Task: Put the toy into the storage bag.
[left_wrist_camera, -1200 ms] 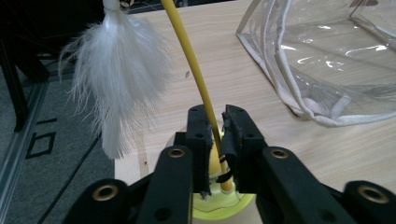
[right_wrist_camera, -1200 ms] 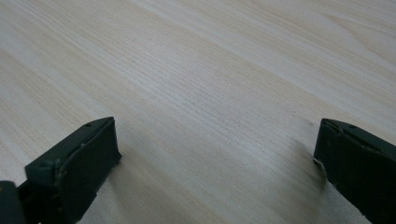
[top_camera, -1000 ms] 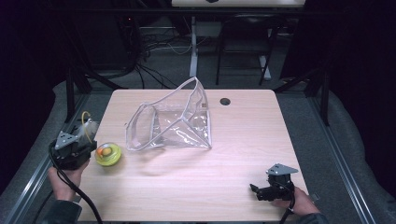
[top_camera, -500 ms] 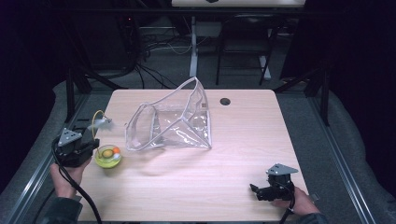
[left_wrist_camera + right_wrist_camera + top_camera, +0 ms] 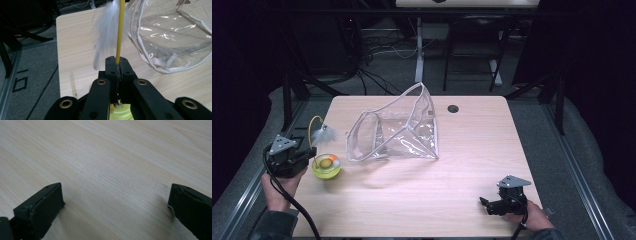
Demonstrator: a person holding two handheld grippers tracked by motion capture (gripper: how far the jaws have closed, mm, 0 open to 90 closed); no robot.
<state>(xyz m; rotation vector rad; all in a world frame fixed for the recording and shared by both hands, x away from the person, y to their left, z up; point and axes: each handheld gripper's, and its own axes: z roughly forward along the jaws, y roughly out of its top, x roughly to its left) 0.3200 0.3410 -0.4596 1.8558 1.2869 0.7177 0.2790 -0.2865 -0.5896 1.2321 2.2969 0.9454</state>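
My left gripper (image 5: pixel 307 150) (image 5: pixel 117 65) is shut on a thin yellow wand (image 5: pixel 120 30) that carries a white feather (image 5: pixel 324 134) (image 5: pixel 107 32). The wand arcs up and over from the jaws at the table's left edge. Just right of that gripper sits a yellow-green ball toy (image 5: pixel 326 166), its rim showing under the jaws (image 5: pixel 122 111). A clear plastic zip pouch (image 5: pixel 397 132) (image 5: pixel 175 37) lies open on its side mid-table, mouth toward the feather. My right gripper (image 5: pixel 484 204) (image 5: pixel 116 207) rests open and empty near the front right edge.
The wooden table (image 5: pixel 462 150) has a round cable hole (image 5: pixel 453 108) at the back. Black frame rails run along both sides. Cables and chair legs stand on the floor behind the table.
The left gripper has carried the feather wand to the right, toward the pouch's mouth. The right gripper has stayed put.
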